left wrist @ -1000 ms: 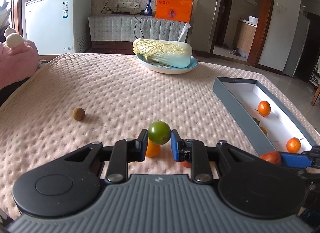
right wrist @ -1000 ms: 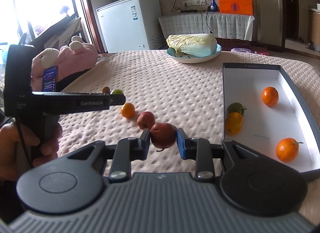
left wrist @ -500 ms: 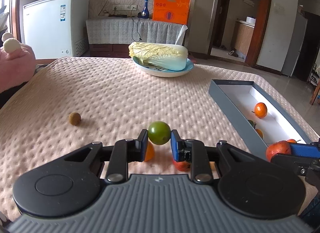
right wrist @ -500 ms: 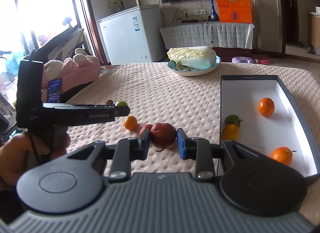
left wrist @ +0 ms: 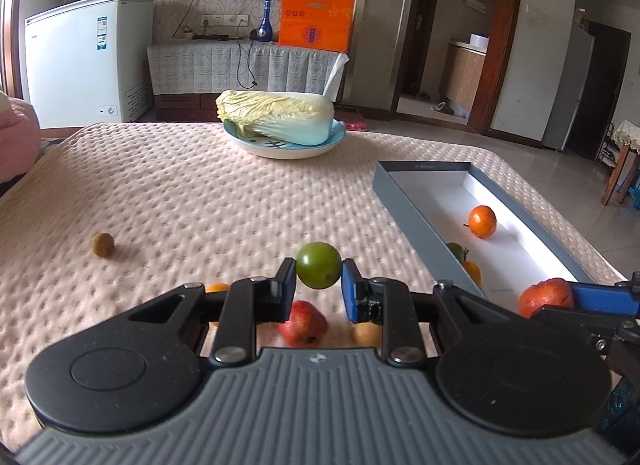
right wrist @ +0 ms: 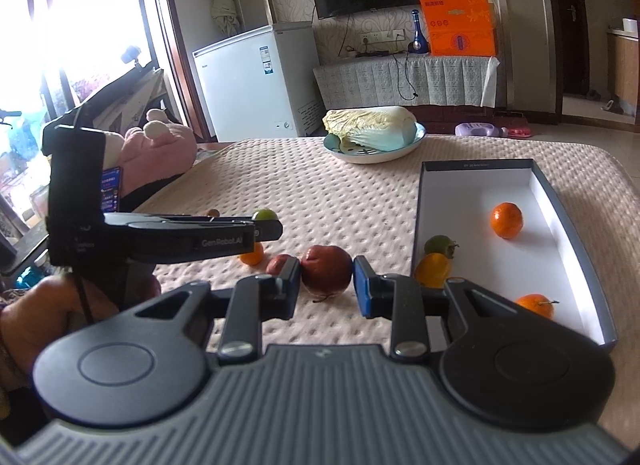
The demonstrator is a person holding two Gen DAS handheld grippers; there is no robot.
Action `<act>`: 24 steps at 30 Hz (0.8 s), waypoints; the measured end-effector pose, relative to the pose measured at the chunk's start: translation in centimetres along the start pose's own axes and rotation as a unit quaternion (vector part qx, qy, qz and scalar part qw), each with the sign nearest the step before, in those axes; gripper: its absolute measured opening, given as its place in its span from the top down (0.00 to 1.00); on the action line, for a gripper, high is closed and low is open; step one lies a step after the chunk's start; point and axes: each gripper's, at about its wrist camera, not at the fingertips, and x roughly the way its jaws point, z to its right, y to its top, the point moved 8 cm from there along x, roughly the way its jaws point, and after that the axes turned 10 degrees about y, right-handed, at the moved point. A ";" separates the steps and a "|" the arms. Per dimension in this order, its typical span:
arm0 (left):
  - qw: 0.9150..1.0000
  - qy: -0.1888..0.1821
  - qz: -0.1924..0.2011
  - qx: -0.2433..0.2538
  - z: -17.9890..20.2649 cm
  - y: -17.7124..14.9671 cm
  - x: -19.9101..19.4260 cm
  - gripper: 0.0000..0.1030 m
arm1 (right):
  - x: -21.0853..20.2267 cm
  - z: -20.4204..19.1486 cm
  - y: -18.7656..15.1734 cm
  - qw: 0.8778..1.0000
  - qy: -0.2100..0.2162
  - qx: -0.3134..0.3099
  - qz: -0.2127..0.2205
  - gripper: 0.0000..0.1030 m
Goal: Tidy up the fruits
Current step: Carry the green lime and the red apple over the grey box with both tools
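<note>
My left gripper (left wrist: 319, 284) is shut on a round green fruit (left wrist: 319, 271), lifted above the pink bedspread. My right gripper (right wrist: 327, 280) is shut on a dark red apple (right wrist: 326, 274); the same apple (left wrist: 546, 297) shows at the right edge of the left wrist view. A grey box with a white inside (right wrist: 560, 201) lies to the right and holds two oranges (right wrist: 507, 220), a green fruit (right wrist: 439, 245) and a yellow one (right wrist: 432, 270). On the cover below lie a second red apple (left wrist: 303, 324), an orange (right wrist: 252, 255) and a small brown fruit (left wrist: 103, 244).
A blue plate (left wrist: 280, 147) with a Chinese cabbage (left wrist: 276, 115) stands at the far middle of the bed. A pink plush toy (right wrist: 160, 153) lies at the left edge. A person's hand (right wrist: 48, 321) holds the left gripper's handle. Behind stand a white freezer (left wrist: 88, 57) and a covered side table.
Both grippers have risen a little with their fruits and drawn back. The red apple in the right gripper now hangs nearer the box's near end. The loose fruits below have slid down in view.
</note>
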 end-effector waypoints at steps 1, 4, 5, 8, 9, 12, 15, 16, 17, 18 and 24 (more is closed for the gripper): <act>1.000 -0.003 0.000 0.000 0.3 0.0 0.0 0.72 | -0.2 0.2 0.0 1.000 -0.003 0.002 0.001 0.70; 1.000 -0.011 0.001 0.001 1.3 0.1 0.0 0.72 | -0.8 1.0 0.0 1.000 -0.011 0.007 0.005 0.70; 1.000 -0.015 0.001 0.001 1.7 0.2 0.0 0.72 | -1.0 1.2 -0.1 1.000 -0.012 0.009 0.007 0.70; 1.000 -0.021 0.001 0.005 2.8 0.1 0.1 0.72 | -1.8 2.0 -0.1 1.000 -0.020 0.013 0.011 0.70; 1.000 -0.023 0.001 0.005 3.1 0.1 0.1 0.72 | -2.0 2.2 -0.2 1.000 -0.023 0.014 0.011 0.70; 1.000 -0.030 0.001 0.010 4.1 0.1 0.2 0.72 | -2.7 3.1 -0.4 0.999 -0.033 0.019 0.013 0.70; 0.999 -0.037 0.002 0.015 5.3 0.1 0.3 0.72 | -3.3 3.9 -0.4 0.999 -0.045 0.026 0.017 0.70; 0.999 -0.039 0.001 0.016 5.6 0.0 0.3 0.72 | -3.5 4.1 -0.5 0.998 -0.048 0.029 0.018 0.70; 0.999 -0.043 0.001 0.017 6.1 0.0 0.4 0.72 | -3.7 4.4 -0.5 0.998 -0.052 0.031 0.019 0.70; 0.999 -0.047 0.001 0.018 6.5 0.0 0.5 0.72 | -3.9 4.7 -0.5 0.998 -0.055 0.034 0.020 0.70; 0.997 -0.067 0.017 0.038 9.7 0.5 0.6 0.72 | -4.4 6.2 -1.1 0.995 -0.084 0.049 0.011 0.70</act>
